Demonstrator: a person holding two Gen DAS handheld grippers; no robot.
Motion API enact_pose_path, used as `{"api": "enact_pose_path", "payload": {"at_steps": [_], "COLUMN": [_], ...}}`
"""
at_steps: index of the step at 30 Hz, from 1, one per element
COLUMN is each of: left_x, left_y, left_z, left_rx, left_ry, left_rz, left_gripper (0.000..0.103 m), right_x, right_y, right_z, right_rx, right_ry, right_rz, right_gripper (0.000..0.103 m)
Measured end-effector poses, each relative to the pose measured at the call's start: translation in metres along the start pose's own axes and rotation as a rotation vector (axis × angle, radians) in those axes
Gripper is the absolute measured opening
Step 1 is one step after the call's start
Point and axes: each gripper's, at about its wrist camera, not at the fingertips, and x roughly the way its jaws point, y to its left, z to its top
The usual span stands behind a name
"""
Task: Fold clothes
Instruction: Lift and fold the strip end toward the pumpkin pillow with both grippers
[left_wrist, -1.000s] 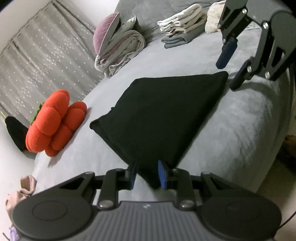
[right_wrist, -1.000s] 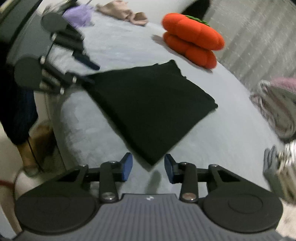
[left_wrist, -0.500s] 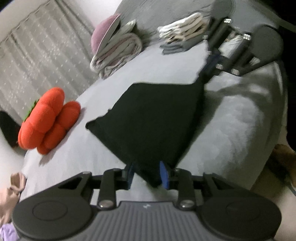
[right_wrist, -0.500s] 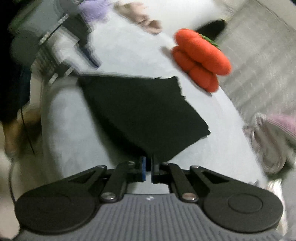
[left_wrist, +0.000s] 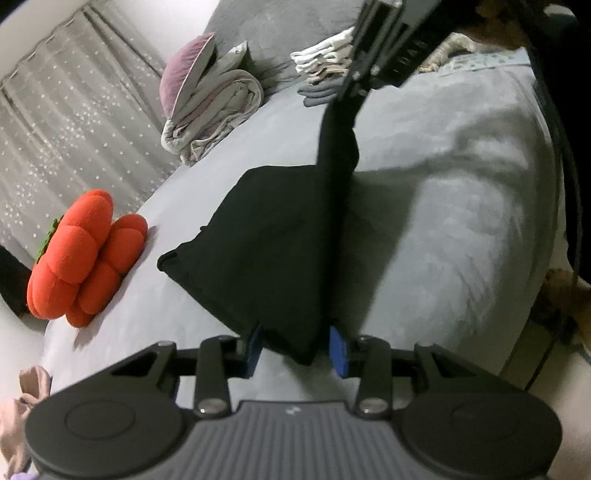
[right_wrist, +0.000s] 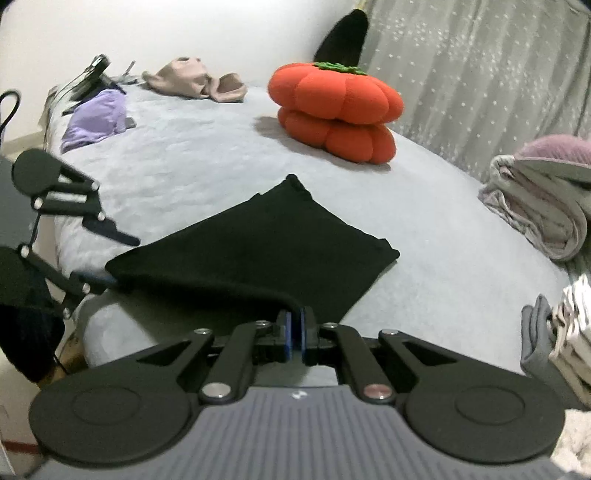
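Observation:
A black folded cloth (left_wrist: 273, 236) lies on the grey bed (left_wrist: 461, 206). My right gripper (right_wrist: 294, 332) is shut on one corner of the cloth (right_wrist: 266, 243) and holds that corner up off the bed. In the left wrist view the right gripper (left_wrist: 351, 88) shows at the top, with the cloth stretched up to it. My left gripper (left_wrist: 296, 349) stands open at the opposite corner near the bed's edge. That corner hangs loosely between its blue pads (left_wrist: 338, 350). In the right wrist view the left gripper (right_wrist: 123, 262) has its upper finger clear above the cloth.
An orange pumpkin cushion (right_wrist: 336, 110) sits beyond the cloth. A rolled blanket with a purple pillow (left_wrist: 214, 107) and a stack of folded clothes (left_wrist: 325, 70) lie at the bed's head. Beige (right_wrist: 195, 79) and purple (right_wrist: 96, 118) garments lie at the foot. A dotted curtain (right_wrist: 480, 74) hangs behind.
My right gripper closed on the cloth's near corner and lifted it, rolling as it rose. My left gripper's jaws widened a little around the other corner and stayed in place.

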Motion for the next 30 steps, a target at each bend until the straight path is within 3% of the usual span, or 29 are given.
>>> {"api": "enact_pose_path", "payload": {"at_steps": [1, 3, 5, 13, 19, 23, 30], "left_x": [0.0, 0.001, 0.001, -0.009, -0.004, 0.016, 0.075], "left_y": [-0.001, -0.002, 0.001, 0.027, 0.068, 0.097, 0.144], "left_z": [0.0, 0.0, 0.001, 0.006, 0.021, 0.033, 0.054], "left_rx": [0.007, 0.015, 0.008, -0.074, -0.205, -0.275, -0.403], "left_ry": [-0.001, 0.002, 0.006, -0.024, -0.058, -0.051, 0.029], "left_rz": [0.001, 0.009, 0.019, -0.004, 0.023, 0.041, 0.006], "left_gripper": [0.033, 0.016, 0.008, 0.005, 0.005, 0.005, 0.005], "right_x": [0.0, -0.001, -0.001, -0.003, -0.001, 0.013, 0.057], "right_y": [0.0, 0.0, -0.001, -0.004, -0.011, -0.023, -0.051], "right_z": [0.0, -0.001, -0.001, -0.008, 0.003, 0.019, 0.046], "right_rx": [0.001, 0.007, 0.01, -0.014, -0.014, 0.021, 0.079], "right_ry": [-0.002, -0.008, -0.012, -0.029, -0.077, -0.092, -0.072], "right_rz": [-0.001, 0.004, 0.008, 0.008, -0.019, -0.058, -0.097], "right_gripper": [0.004, 0.004, 0.004, 0.004, 0.004, 0.004, 0.004]}}
